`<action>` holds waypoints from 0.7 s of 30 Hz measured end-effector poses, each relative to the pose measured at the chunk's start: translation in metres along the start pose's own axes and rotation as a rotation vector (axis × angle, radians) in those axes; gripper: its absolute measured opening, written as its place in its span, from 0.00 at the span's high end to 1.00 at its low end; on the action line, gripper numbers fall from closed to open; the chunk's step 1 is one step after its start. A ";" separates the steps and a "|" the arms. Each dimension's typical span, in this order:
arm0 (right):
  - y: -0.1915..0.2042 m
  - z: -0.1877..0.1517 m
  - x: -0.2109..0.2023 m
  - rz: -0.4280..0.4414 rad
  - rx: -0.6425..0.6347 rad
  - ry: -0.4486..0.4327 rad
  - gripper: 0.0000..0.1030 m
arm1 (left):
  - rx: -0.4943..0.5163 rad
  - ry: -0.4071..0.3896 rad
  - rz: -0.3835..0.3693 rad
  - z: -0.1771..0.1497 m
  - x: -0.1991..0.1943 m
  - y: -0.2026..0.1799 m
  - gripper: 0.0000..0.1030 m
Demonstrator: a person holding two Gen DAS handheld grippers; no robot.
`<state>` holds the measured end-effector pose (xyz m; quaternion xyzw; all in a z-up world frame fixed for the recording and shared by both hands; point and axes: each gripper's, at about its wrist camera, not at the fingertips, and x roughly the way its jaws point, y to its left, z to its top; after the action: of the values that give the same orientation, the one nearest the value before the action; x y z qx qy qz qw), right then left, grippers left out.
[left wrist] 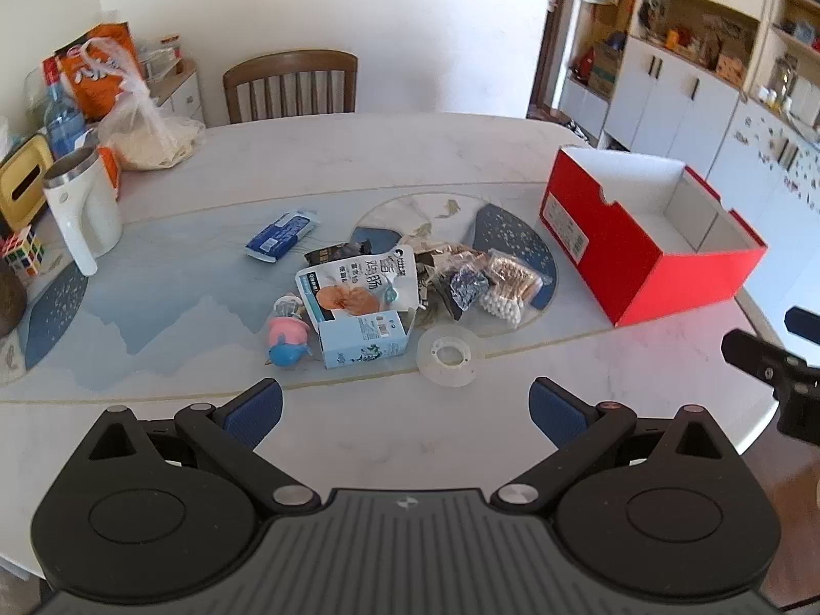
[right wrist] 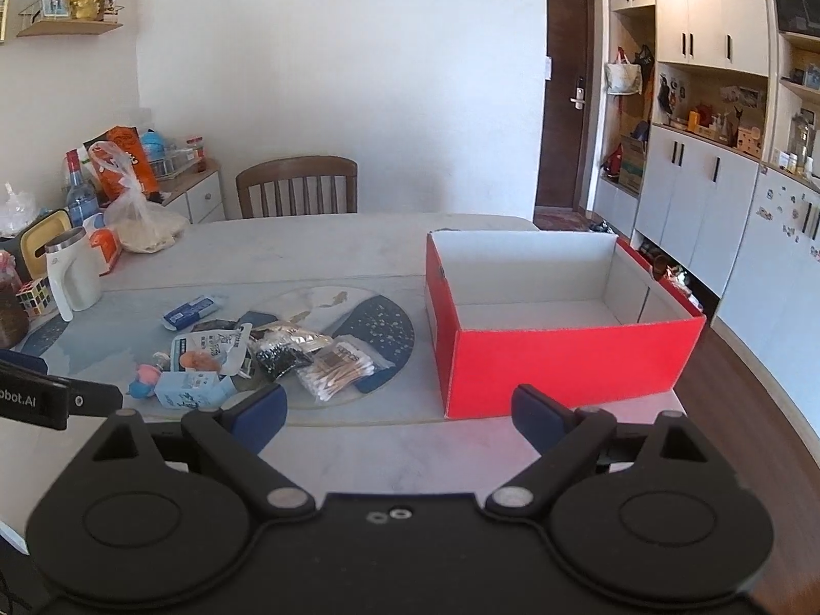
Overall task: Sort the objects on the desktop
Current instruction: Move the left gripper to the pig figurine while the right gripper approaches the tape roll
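Observation:
A pile of small items lies mid-table: a snack packet [left wrist: 359, 287], a light blue carton [left wrist: 364, 338], a pink and blue toy [left wrist: 287, 338], a clear tape roll [left wrist: 450, 353], a bag of cotton swabs [left wrist: 510, 287], dark packets [left wrist: 464, 282] and a blue tissue pack [left wrist: 282, 236]. An open, empty red box [left wrist: 640, 236] stands to the right, also in the right wrist view [right wrist: 558, 359]. My left gripper [left wrist: 405, 410] is open and empty, just short of the tape roll. My right gripper [right wrist: 400, 410] is open and empty, in front of the box's left corner.
At the table's left stand a white mug [left wrist: 84, 205], a Rubik's cube [left wrist: 23, 251], a yellow tissue box [left wrist: 23, 179], a plastic bag [left wrist: 148, 128] and bottles. A wooden chair [left wrist: 292, 87] stands behind the table. Cabinets [right wrist: 717, 179] line the right wall.

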<state>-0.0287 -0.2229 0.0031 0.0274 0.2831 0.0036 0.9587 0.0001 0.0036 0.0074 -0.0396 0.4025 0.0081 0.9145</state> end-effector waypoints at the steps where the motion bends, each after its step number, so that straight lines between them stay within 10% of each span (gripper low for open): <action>1: 0.000 0.000 0.000 0.003 -0.005 -0.003 0.08 | -0.009 -0.003 -0.001 0.000 -0.001 0.001 0.00; 21: 0.030 0.014 0.022 0.149 -0.093 -0.007 0.13 | 0.018 -0.047 0.023 0.013 0.012 0.032 0.00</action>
<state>-0.0025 -0.1933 0.0041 0.0040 0.2764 0.0877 0.9570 0.0163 0.0368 0.0050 -0.0264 0.3816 0.0159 0.9238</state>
